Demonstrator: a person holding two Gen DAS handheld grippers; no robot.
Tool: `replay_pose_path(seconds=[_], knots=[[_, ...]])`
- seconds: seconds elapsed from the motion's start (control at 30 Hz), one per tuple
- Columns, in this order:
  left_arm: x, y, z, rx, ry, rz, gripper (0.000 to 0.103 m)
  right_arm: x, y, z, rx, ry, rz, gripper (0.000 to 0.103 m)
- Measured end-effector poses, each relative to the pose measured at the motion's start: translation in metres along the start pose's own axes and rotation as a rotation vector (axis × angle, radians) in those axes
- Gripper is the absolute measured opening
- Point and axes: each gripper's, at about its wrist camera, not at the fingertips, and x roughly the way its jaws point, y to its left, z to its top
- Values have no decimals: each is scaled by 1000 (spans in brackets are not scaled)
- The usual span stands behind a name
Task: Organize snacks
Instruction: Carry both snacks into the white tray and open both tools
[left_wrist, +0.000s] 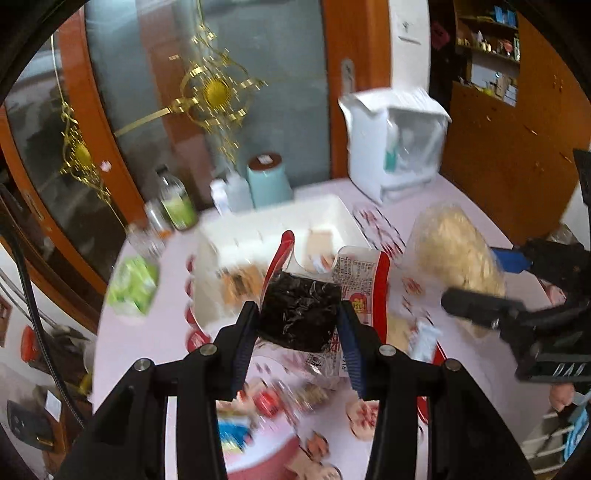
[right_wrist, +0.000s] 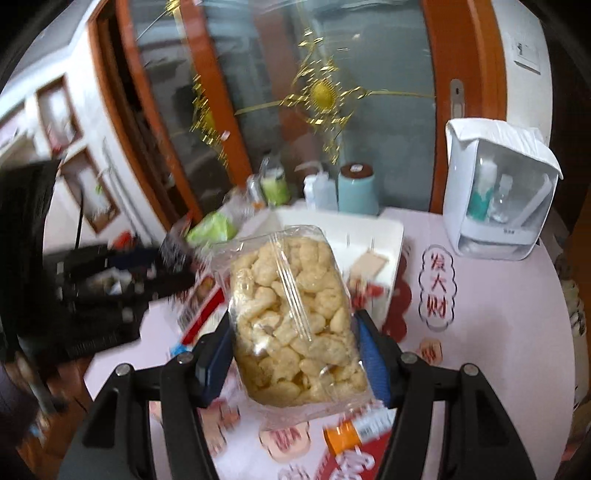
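the left gripper (left_wrist: 299, 325) was clamped on a red-edged packet of dark snack (left_wrist: 301, 314), held above the white tray (left_wrist: 343, 214). the right gripper (right_wrist: 291, 343) was clamped on a clear bag of puffed snacks (right_wrist: 291, 314), also above that tray.

Motion blur smears the small snacks (left_wrist: 258, 402) at the table's (right_wrist: 498, 332) near edge, orange packet (right_wrist: 351, 435) half hidden behind gripper arm
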Motion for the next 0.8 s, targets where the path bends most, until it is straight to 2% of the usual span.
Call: replay_pose_path(seconds=[0.13, 0.33, 0.53, 0.8], knots=[[15, 19, 37, -26, -35, -7, 42, 25, -7, 48, 61, -15, -15, 62], [71, 41, 72, -97, -18, -25, 42, 79, -29, 87, 156, 1, -92, 63], [141, 61, 82, -139, 30, 10, 42, 133, -56, 90, 239, 71, -149, 63], [213, 67, 80, -178, 113, -6, 42, 189, -75, 75, 283, 177, -212, 63]])
